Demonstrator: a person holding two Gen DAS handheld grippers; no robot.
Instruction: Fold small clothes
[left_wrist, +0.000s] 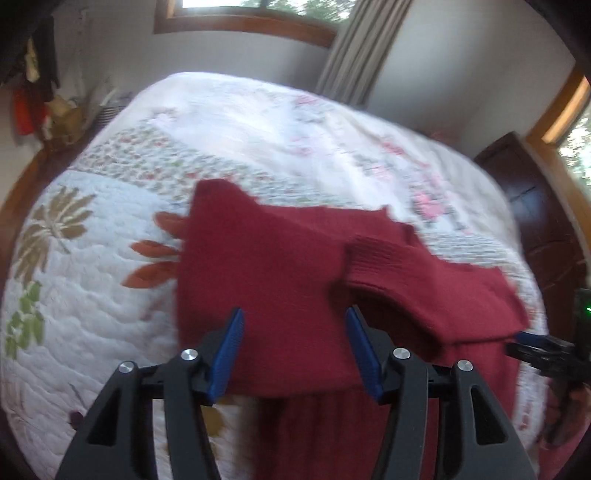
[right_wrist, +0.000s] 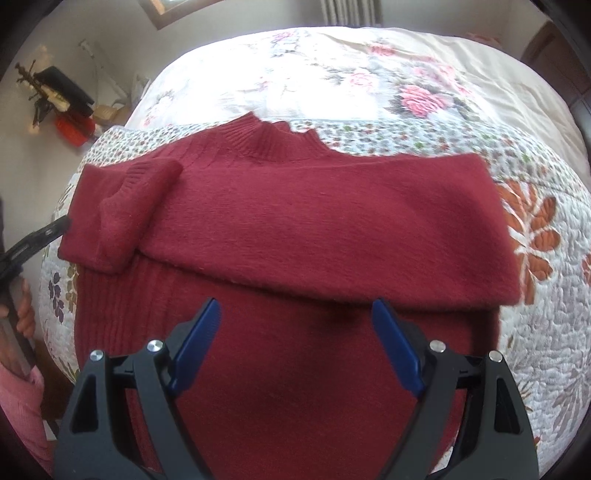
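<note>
A dark red knit sweater (left_wrist: 288, 258) lies on the bed, its ribbed collar (right_wrist: 258, 144) at the far side. One sleeve is folded across the body, its ribbed cuff (right_wrist: 147, 173) lying on top at the left. The upper part forms a thick folded band (right_wrist: 332, 229) over the lower part, which hangs toward the near edge. My left gripper (left_wrist: 295, 314) hovers open just above the sweater with nothing between its fingers. My right gripper (right_wrist: 295, 304) is open over the sweater's lower part, also holding nothing. The left gripper's fingers (right_wrist: 51, 230) show at the sweater's left edge.
The bed is covered by a white floral quilt (right_wrist: 535, 295). A dark wooden cabinet (left_wrist: 535, 221) stands beside the bed, with a curtain (left_wrist: 354, 48) and windows behind. Clutter (right_wrist: 66, 110) sits by the far wall. A hand and a pink sleeve (right_wrist: 22, 387) are at the lower left.
</note>
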